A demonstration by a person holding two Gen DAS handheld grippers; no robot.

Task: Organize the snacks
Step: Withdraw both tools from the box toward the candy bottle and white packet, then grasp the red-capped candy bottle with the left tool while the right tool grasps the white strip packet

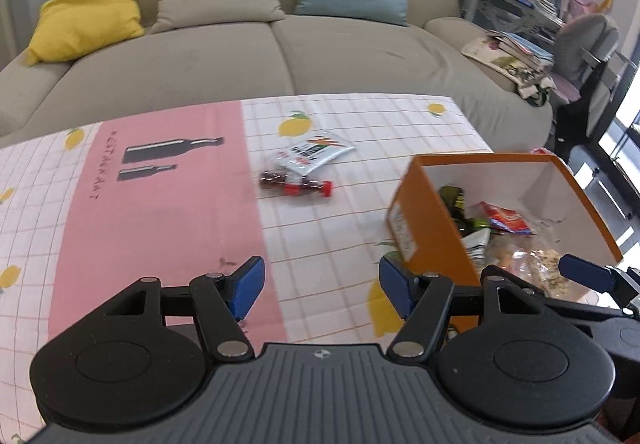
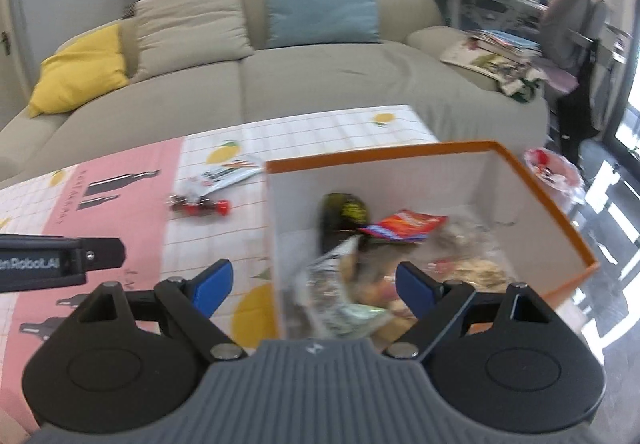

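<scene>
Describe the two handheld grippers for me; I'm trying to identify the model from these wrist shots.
Both look alike. The left gripper and right gripper each have two blue finger pads on black linkage arms with silver pivot pins, round black housings either side, and a ribbed grey centre plate bearing a small emblem. In the right wrist view, the left gripper's black side carries partly cut-off white lettering.

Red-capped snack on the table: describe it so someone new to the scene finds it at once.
Start at the orange box on the checked tablecloth in front of the sofa. Out on the cloth, between the box and the pink panel, two loose items touch: a white packet and, nearer the camera, the snack. It is the dark, clear-wrapped one with red ends.
</scene>
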